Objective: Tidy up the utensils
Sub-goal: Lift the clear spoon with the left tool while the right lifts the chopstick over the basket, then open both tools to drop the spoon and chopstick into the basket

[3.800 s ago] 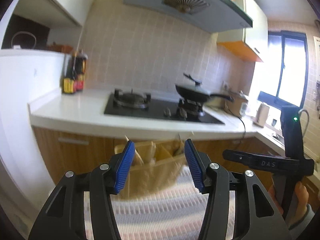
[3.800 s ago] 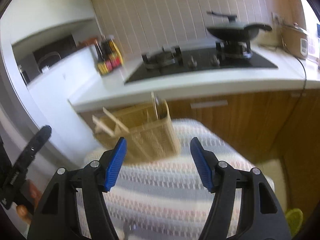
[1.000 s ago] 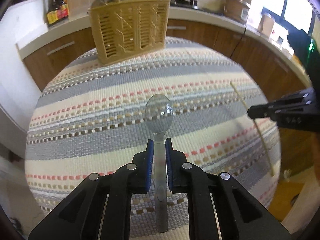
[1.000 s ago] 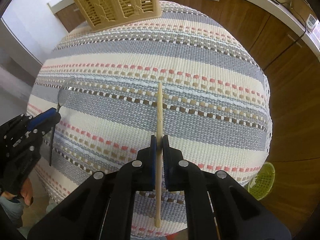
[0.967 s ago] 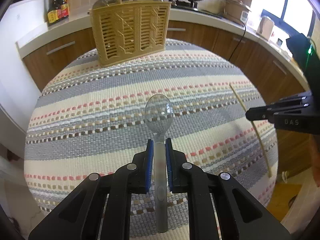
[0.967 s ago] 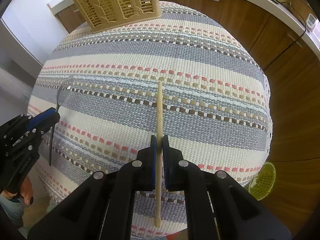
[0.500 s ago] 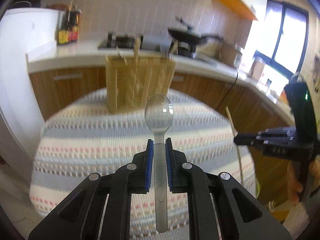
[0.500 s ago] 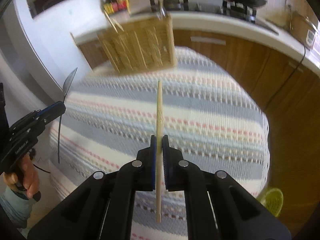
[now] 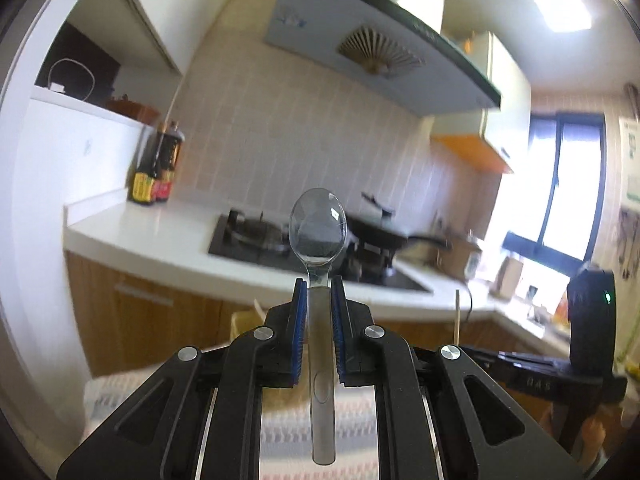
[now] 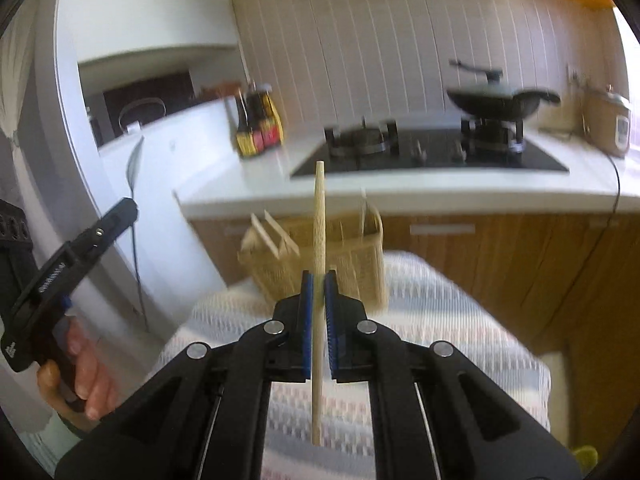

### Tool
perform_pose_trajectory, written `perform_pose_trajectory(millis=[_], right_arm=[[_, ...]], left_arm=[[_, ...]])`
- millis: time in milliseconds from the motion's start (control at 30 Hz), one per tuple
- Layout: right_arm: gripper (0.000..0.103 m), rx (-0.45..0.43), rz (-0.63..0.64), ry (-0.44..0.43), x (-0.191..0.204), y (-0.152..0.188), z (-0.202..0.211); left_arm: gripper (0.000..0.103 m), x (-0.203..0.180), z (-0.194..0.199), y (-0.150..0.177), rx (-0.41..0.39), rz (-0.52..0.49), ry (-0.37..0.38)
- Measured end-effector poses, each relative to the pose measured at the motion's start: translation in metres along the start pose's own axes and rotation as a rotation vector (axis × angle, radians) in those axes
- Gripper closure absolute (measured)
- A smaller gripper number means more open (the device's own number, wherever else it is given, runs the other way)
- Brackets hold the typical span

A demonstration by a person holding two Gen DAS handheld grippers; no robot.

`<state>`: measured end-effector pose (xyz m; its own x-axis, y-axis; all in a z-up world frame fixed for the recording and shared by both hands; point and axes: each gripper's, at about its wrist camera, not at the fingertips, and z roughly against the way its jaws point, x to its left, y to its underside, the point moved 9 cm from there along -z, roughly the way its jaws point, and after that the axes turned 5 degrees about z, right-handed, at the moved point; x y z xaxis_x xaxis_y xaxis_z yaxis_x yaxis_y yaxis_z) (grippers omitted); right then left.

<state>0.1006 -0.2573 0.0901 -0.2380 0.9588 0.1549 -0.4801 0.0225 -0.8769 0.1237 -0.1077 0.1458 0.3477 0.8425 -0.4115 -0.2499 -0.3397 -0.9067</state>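
Observation:
My left gripper is shut on a clear plastic spoon, bowl pointing up and forward, lifted above the striped table. My right gripper is shut on a wooden chopstick, held upright above the table. The woven tan utensil basket stands at the table's far edge, just behind the chopstick, with several sticks in it. The left gripper with the spoon also shows at the left of the right wrist view. The chopstick tip shows in the left wrist view.
A white counter with a black hob, a wok and sauce bottles runs behind the table. Wooden cabinets stand below it. A white fridge is at the left.
Both grippers have tilted up and lifted their utensils off the table. The view now faces the counter and hood. The basket sits lower in both views.

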Motion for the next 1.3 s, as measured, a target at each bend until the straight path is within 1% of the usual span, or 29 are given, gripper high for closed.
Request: perform_pose_trajectory(millis=[67, 167, 233, 333, 367, 467, 633, 700, 833, 933, 1000, 1100, 1200, 1300], right_arm=[[0.098, -0.041, 0.006, 0.015, -0.002, -0.016, -0.005], [0.098, -0.098, -0.010, 0.001, -0.002, -0.042, -0.016], [0.098, -0.138, -0.014, 0.005, -0.002, -0.058, -0.023], [0.098, -0.182, 0.014, 0.072, -0.001, -0.079, -0.040], [0.098, -0.193, 0.025, 0.089, 0.000, -0.085, -0.048], [0.098, -0.219, 0.036, 0.080, 0.006, -0.103, -0.064], [0.098, -0.275, 0.055, 0.082, 0.014, -0.123, -0.088], [0.098, -0.288, 0.068, 0.096, 0.016, -0.123, -0.101], [0.098, -0.293, 0.071, 0.091, 0.017, -0.114, -0.130], [0.098, -0.282, 0.073, 0.097, 0.015, -0.103, -0.147], [0.098, -0.266, 0.072, 0.100, 0.014, -0.095, -0.159], [0.098, -0.243, 0.071, 0.101, 0.010, -0.088, -0.169], [0.098, -0.234, 0.075, 0.115, 0.007, -0.081, -0.175], [0.098, -0.229, 0.084, 0.123, 0.006, -0.077, -0.176]], left_arm=[[0.093, 0.000, -0.010, -0.009, -0.035, 0.015, 0.002], [0.093, 0.004, -0.027, -0.019, -0.071, 0.036, -0.005], [0.093, 0.009, -0.040, -0.022, -0.076, 0.042, -0.009], [0.093, 0.016, -0.063, -0.026, -0.094, 0.017, -0.028], [0.093, 0.019, -0.076, -0.027, -0.091, 0.004, -0.033], [0.093, 0.032, -0.096, -0.030, -0.088, 0.003, -0.045], [0.093, 0.051, -0.117, -0.024, -0.073, 0.013, -0.063], [0.093, 0.056, -0.124, -0.020, -0.067, 0.011, -0.068], [0.092, 0.066, -0.139, -0.011, -0.055, -0.001, -0.077], [0.092, 0.075, -0.147, -0.006, -0.051, 0.000, -0.088], [0.092, 0.080, -0.148, -0.003, -0.052, 0.018, -0.086], [0.092, 0.085, -0.149, -0.002, -0.074, 0.029, -0.098], [0.092, 0.086, -0.151, 0.003, -0.080, 0.019, -0.110], [0.092, 0.085, -0.153, 0.007, -0.081, 0.025, -0.108]])
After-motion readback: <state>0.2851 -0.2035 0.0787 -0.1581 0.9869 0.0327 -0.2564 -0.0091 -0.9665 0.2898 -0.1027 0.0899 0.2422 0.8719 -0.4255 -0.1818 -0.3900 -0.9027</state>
